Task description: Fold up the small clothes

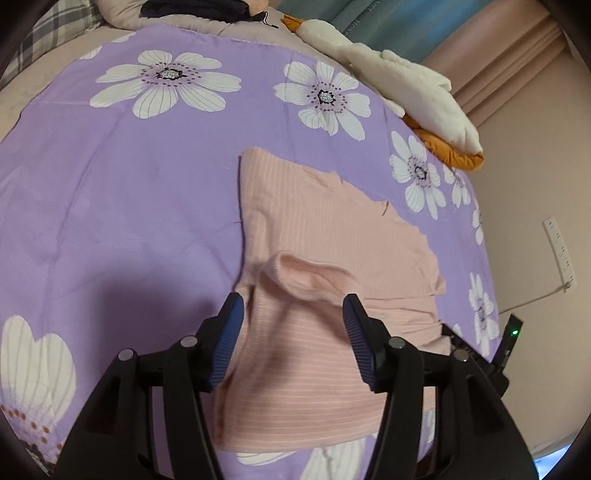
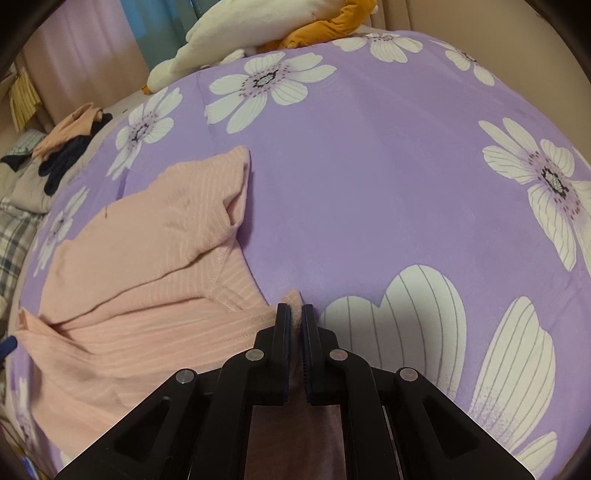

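Observation:
A pink ribbed garment (image 1: 325, 236) lies partly folded on the purple flowered bedsheet (image 1: 110, 184). My left gripper (image 1: 293, 310) is open, its blue pads on either side of a raised fold of the garment, hovering just above it. In the right wrist view the garment (image 2: 155, 266) spreads to the left. My right gripper (image 2: 294, 314) is shut on the garment's edge, a bit of pink fabric pinched between the jaws low over the sheet (image 2: 388, 184).
A white and orange plush toy (image 1: 406, 85) lies at the bed's far edge, also in the right wrist view (image 2: 258, 33). Dark and pink clothes (image 2: 70, 147) are piled beside the sheet. A wall with a power strip (image 1: 559, 254) is on the right.

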Demonstrator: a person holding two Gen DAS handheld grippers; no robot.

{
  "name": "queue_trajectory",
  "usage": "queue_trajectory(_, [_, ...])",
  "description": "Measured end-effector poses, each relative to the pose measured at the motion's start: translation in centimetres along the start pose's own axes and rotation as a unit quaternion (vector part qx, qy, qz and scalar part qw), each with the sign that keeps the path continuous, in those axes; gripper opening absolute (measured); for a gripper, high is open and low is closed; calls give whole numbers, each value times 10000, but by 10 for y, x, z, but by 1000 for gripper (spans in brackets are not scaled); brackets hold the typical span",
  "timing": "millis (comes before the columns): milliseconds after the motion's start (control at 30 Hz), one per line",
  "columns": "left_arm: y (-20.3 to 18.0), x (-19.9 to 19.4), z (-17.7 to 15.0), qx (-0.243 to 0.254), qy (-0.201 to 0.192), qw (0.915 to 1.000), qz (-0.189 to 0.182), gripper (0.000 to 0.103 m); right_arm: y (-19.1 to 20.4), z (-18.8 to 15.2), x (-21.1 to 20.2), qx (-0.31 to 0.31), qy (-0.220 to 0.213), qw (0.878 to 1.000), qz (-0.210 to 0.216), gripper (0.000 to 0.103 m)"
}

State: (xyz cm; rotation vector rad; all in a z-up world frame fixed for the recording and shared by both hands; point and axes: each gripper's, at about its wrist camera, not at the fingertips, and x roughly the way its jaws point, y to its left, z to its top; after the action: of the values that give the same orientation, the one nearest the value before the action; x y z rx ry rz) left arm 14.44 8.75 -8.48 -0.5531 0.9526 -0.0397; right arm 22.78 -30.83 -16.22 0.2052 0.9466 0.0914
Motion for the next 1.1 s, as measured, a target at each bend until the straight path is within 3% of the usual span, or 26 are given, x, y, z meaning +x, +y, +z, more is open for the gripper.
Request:
queue_trajectory(167, [-7, 16, -2, 381, 8, 9992, 78, 66, -2, -2, 1, 16, -23, 10000, 23, 7])
queue_trajectory(433, [-5, 61, 3, 532, 254, 9978, 307, 64, -6, -2, 2, 95, -16, 9998, 149, 7])
queue_trajectory(500, [-6, 65, 4, 526, 243, 9976, 390, 55, -5, -2, 2, 80, -22, 9999, 139, 7])
queue_trajectory(667, [-6, 65, 3, 637, 170, 9957, 648, 18, -4, -2, 2, 73, -40, 9999, 95, 7])
queue_trajectory(733, [-7, 59, 2, 681, 120, 9956, 635, 12, -3, -2, 1, 67, -58, 9999, 94, 7])
queue_trajectory(867, [-12, 43, 1, 580, -19, 9964, 626, 10, -7, 2, -10, 252, 20, 9995, 195, 7])
queue_trajectory(1100, [-20, 8, -5, 593, -275, 9972, 361, 4, -6, 11, -65, 273, -521, 9968, 543, 7])
